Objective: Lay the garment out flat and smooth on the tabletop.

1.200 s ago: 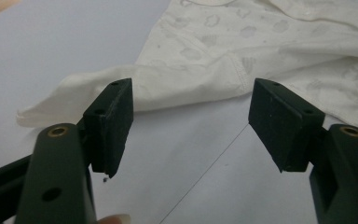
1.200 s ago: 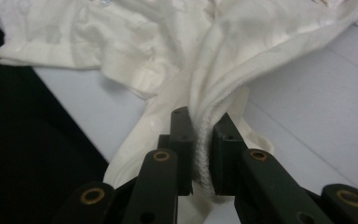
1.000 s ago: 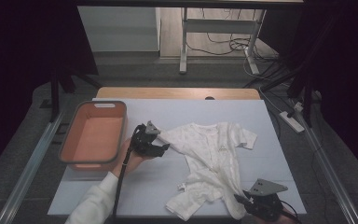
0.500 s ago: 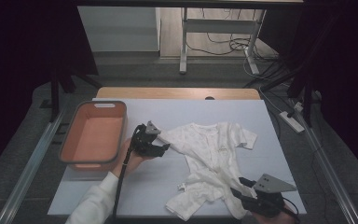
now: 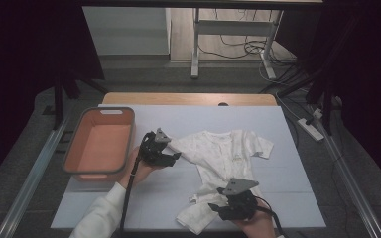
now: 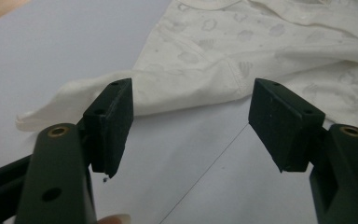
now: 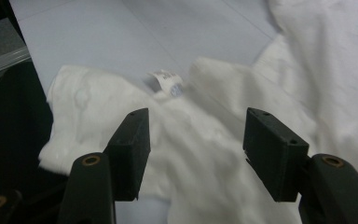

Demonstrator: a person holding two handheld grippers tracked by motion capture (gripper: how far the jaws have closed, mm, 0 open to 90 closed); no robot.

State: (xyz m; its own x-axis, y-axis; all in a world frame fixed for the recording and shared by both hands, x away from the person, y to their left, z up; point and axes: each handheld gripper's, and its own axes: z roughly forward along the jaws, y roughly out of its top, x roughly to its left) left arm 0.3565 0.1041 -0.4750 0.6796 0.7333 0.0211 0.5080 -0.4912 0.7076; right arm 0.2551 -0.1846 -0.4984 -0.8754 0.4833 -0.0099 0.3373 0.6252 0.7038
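A white baby garment (image 5: 228,151) with a faint print lies spread on the pale table (image 5: 163,193), its lower end bunched near the front edge. My left gripper (image 5: 175,156) rests at the garment's left sleeve, held by a hand in a white sleeve. In the left gripper view that gripper (image 6: 191,119) is open, with the sleeve (image 6: 135,95) lying just beyond the jaws. My right gripper (image 5: 215,209) hovers at the garment's lower end. In the right gripper view it (image 7: 193,140) is open over the crumpled white cloth (image 7: 191,154), near a small label (image 7: 166,82).
An orange basket (image 5: 99,111) with a grey rim stands at the table's left side, nothing in it. The front edge of the table runs close under the right gripper. Desk legs and cables lie on the floor beyond the far edge.
My right gripper has slid left along the front edge onto the garment's lower end. The left gripper has hardly moved.
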